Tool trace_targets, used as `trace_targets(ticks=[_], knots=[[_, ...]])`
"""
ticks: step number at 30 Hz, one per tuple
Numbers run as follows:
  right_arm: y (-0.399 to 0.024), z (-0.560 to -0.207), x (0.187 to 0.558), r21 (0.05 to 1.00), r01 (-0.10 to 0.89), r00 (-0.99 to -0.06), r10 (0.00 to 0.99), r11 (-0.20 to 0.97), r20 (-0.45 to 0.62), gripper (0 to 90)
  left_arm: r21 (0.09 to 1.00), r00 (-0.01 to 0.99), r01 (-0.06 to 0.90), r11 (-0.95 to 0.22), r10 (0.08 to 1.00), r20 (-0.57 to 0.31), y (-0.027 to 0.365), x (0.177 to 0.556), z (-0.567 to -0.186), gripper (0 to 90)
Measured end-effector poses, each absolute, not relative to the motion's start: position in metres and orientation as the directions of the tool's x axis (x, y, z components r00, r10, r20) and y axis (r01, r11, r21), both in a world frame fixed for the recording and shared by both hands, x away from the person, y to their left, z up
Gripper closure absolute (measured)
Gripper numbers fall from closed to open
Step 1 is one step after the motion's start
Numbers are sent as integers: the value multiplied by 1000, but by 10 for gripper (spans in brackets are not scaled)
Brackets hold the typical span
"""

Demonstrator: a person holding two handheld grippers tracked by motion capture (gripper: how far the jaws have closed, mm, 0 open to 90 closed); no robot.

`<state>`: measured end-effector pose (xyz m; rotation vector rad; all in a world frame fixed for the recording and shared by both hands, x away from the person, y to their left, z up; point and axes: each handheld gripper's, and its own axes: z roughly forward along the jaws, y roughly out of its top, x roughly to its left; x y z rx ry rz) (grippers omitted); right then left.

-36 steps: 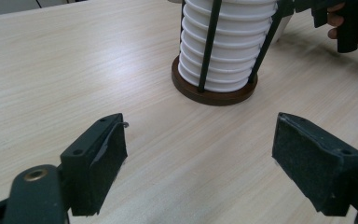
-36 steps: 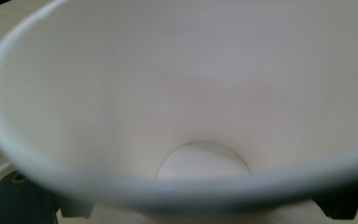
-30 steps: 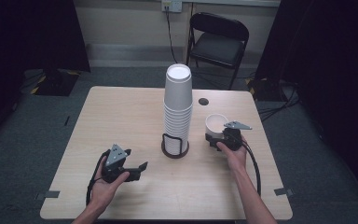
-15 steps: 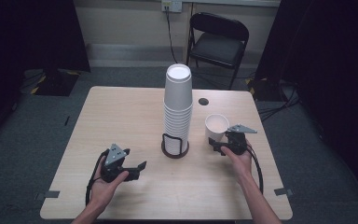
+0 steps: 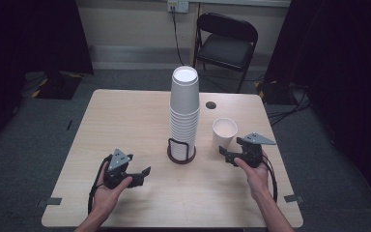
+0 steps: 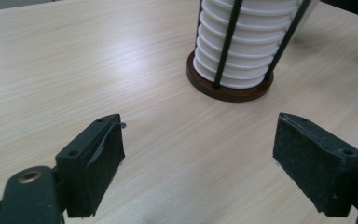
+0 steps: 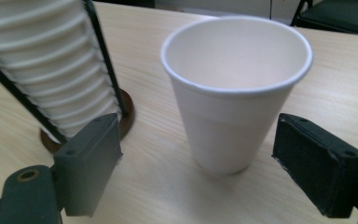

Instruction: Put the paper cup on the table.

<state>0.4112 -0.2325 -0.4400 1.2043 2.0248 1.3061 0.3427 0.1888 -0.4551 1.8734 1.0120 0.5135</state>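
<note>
My right gripper [image 5: 228, 155] has drawn back from the cup [image 7: 235, 88], jaws wide, cup just ahead | left gripper [image 5: 142, 176] low, jaws wide | pale wood surface [image 5: 125, 121], folding chair [image 5: 226, 43] beyond

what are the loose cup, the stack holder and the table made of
Cup: probably foam or paper, matt white with a rolled rim.
Holder: dark brown round base, possibly wood or plastic, with thin black rods that look like metal.
Table: pale wood-grain top, likely laminate, with a slight sheen.
</note>
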Motion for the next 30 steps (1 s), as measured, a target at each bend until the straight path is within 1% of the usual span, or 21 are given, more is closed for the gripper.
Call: trace_targets(ticks=[2,7,10,17,19,25,26,30], knots=[[-232,-438,409,887,429,-523,848,174,86,156,867,566,442,-231,822,-69,191,343,-455,161],[-226,-431,396,896,412,-540,837,164,95,157,876,560,428,-223,826,-63,194,343,-454,160],[-223,-433,384,904,401,-545,832,147,106,145,879,558,424,-219,828,-63,195,343,-453,160],[-217,-431,368,902,396,-559,825,174,86,145,878,553,428,-213,830,-69,194,344,-453,160],[-214,-430,358,900,397,-561,823,181,82,145,876,557,430,-219,828,-66,194,344,-454,160],[-210,-440,343,891,416,-571,815,181,101,142,876,558,425,-227,828,-57,193,344,-454,160],[-209,-445,339,887,417,-575,814,199,88,139,875,558,426,-230,828,-54,193,344,-454,160],[-208,-451,340,880,429,-576,812,206,91,139,872,554,432,-231,831,-55,193,345,-455,161]])
